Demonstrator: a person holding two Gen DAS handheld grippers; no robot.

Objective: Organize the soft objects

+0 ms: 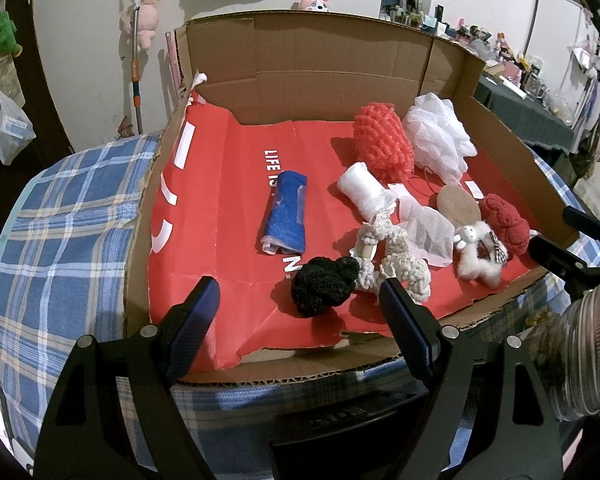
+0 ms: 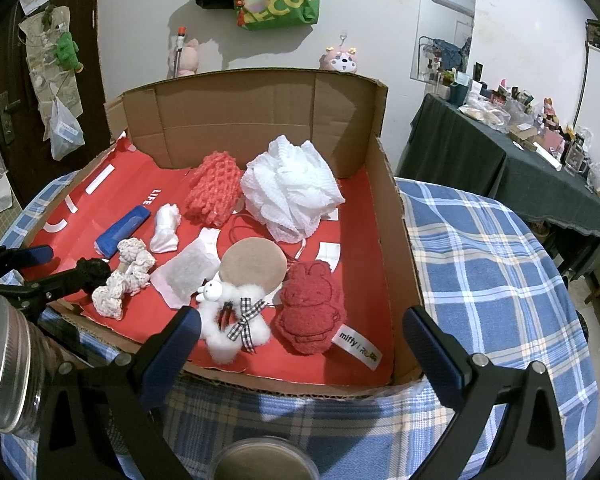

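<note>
A cardboard box (image 1: pixel 300 60) lined with red paper holds several soft objects: a rolled blue cloth (image 1: pixel 286 212), a black knit ball (image 1: pixel 324 286), a cream crochet piece (image 1: pixel 396 256), a white roll (image 1: pixel 364 194), a coral knit piece (image 1: pixel 384 142), a white mesh puff (image 1: pixel 438 136), a white fluffy toy (image 2: pixel 236 326) and a red plush bunny (image 2: pixel 312 312). My left gripper (image 1: pixel 300 312) is open and empty at the box's front edge, just before the black ball. My right gripper (image 2: pixel 302 340) is open and empty at the front edge, around the fluffy toy and bunny.
The box sits on a blue plaid cloth (image 2: pixel 500 264). A round tan pad (image 2: pixel 254 266) and a sheer pouch (image 2: pixel 186 274) lie mid-box. A metal-lidded glass jar (image 2: pixel 8 364) stands between the grippers. A cluttered dark table (image 2: pixel 520 156) is at the right.
</note>
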